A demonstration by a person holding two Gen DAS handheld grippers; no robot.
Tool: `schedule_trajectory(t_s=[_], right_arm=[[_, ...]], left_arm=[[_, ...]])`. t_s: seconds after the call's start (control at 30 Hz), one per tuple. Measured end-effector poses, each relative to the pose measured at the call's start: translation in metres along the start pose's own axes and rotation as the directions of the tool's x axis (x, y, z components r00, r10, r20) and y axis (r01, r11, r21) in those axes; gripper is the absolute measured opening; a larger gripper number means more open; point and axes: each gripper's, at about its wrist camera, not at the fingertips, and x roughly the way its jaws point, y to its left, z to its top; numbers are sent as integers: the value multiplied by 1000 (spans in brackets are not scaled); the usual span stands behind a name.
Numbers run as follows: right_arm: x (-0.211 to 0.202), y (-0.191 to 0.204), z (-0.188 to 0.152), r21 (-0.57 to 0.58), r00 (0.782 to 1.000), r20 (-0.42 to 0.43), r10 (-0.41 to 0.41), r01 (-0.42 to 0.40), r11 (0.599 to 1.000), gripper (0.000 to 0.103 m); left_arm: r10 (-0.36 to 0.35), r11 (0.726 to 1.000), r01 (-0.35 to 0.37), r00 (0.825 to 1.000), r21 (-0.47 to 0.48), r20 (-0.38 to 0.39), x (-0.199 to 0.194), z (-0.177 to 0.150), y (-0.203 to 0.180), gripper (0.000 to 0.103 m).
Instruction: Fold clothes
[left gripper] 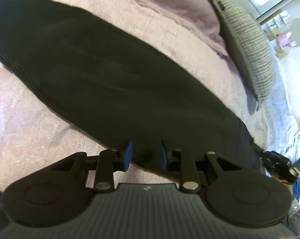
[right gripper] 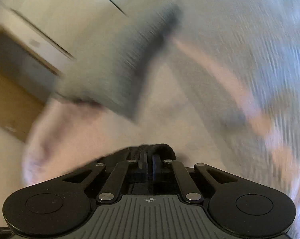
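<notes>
Your left gripper (left gripper: 145, 155) hangs spread over the garment's (left gripper: 102, 75) near end on the bed (left gripper: 20, 119); your right gripper (right gripper: 149, 162) pinches black cloth. Likely mid-fold: next, grip left.

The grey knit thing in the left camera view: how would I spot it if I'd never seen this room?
Start from the pink blanket covering the bed. A long black garment lies across it; look past its far edge, toward the right. There lies the grey cushion, the only ribbed, striped-looking piece among smooth fabrics.
</notes>
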Motion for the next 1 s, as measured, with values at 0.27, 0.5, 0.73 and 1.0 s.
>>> schedule_trajectory(t_s=[0.27,0.5,0.73,1.0], right_arm=[[-65,-11,-7,69,997,7,81,-81,994,29],[-96,-17,-55,52,956,-232,180,-173,984,29],[-79,-16,-69,79,945,-227,234,-222,972,16],[-100,20,-86,-136,989,-144,-26,7,991,1]], left_arm=[[9,1000,-9,1000,-18,-16,0,-3,6,24],[-16,999,14,999,-34,-32,-8,-10,2,24],[-8,1000,6,999,-30,-46,-11,-15,1,24],[-4,1000,2,999,-29,-43,-17,-25,4,24]])
